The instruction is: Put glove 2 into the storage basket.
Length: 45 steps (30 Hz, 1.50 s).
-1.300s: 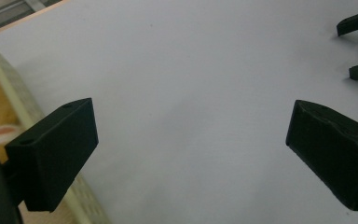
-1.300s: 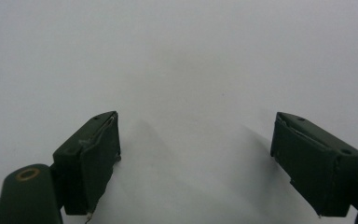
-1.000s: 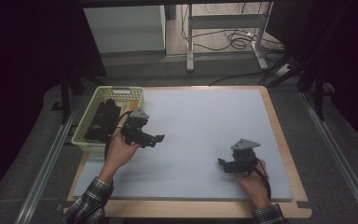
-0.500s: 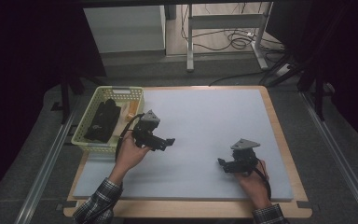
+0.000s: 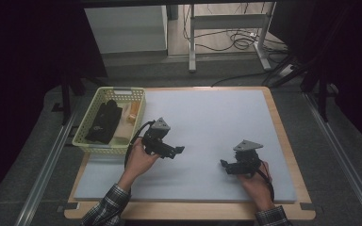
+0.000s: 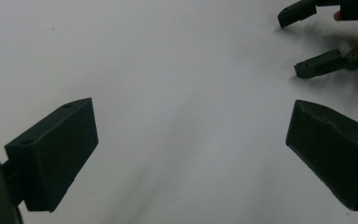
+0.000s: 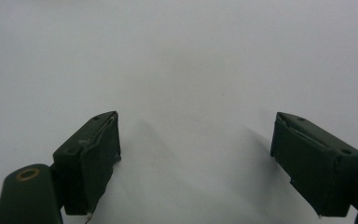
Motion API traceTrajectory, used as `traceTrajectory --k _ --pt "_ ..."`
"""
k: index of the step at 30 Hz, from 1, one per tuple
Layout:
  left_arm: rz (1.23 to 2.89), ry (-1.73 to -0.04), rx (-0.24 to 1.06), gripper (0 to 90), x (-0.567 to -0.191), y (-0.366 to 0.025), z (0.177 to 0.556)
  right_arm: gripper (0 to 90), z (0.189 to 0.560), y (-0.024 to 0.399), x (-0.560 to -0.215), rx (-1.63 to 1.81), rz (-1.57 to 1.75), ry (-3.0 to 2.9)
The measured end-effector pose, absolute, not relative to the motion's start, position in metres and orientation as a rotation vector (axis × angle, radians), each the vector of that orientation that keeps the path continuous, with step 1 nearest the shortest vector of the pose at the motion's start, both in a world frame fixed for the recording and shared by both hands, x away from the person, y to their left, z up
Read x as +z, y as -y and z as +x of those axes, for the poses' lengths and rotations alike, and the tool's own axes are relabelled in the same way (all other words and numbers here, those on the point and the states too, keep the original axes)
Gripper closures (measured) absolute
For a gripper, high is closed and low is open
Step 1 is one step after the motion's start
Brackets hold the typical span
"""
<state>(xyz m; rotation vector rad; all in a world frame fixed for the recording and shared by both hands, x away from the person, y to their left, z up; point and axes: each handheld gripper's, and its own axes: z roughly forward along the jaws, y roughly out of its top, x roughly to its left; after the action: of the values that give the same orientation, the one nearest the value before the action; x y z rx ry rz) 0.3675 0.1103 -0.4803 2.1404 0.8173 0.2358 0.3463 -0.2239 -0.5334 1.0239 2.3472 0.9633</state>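
Note:
No task is given. In the high view my left gripper (image 5: 178, 150) is held over the left-centre of the pale grey mat (image 5: 207, 113), its jaws pointing right. The left gripper view shows it (image 6: 191, 121) open wide above bare mat, nothing between the jaws. My right gripper (image 5: 224, 165) rests low at the mat's front right, jaws pointing left toward the other one. It (image 7: 196, 130) is open too, with bare mat between its jaws. The right gripper (image 6: 296, 44) also appears far off at the top right of the left gripper view, jaws apart.
A yellow-green mesh basket (image 5: 121, 90) stands at the mat's left edge, holding a black item (image 5: 104, 121) and a tan object (image 5: 133, 113). The mat lies on a wooden board (image 5: 287, 155). Metal rails run along both sides; table legs and cables are beyond the far edge.
My left gripper has moved right and toward the front, away from the basket and out over the mat. The right gripper has stayed where it was.

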Motion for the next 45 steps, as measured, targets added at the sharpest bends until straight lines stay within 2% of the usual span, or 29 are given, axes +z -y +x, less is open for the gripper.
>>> traceTrajectory --k 10,45 --pt "2.149 -0.810 0.226 2.2 -0.497 -0.105 0.359 15.4 0.346 0.224 -0.533 0.964 1.023 -2.346" --pt "2.233 -0.804 0.251 1.9 -0.547 -0.120 0.328 15.4 0.346 0.224 -0.533 0.964 1.022 -2.346"
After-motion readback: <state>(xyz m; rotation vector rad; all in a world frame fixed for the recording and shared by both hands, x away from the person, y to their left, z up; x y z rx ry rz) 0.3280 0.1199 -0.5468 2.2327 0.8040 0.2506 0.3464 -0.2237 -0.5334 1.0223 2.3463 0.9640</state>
